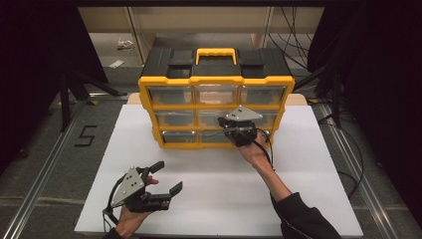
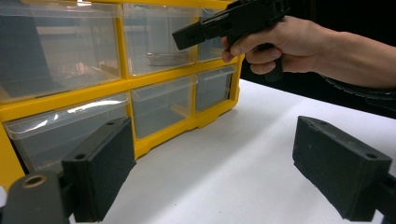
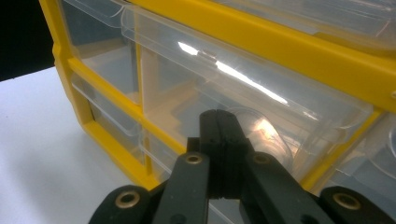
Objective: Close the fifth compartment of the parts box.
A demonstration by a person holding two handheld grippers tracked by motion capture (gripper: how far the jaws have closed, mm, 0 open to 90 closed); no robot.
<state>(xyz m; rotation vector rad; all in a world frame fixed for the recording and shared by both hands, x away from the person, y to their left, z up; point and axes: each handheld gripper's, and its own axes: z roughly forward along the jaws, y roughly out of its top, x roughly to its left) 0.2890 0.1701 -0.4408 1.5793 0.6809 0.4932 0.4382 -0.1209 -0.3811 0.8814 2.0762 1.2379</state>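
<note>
- Right claw (image 1: 230, 130): jaws pressed together, nothing between; tips at front of clear drawer (image 3: 243, 88) in mid row of organizer, contact w/ drawer face can't be told.
- Yellow drawer organizer (image 1: 215, 79): upright on white desk (image 1: 209, 199), directly ahead of right claw; black top, yellow handle (image 1: 215, 51).
- Left claw (image 1: 166, 177): jaws wide apart, empty, low over desk; organizer ahead of it, well apart, near its left jaw.
</note>
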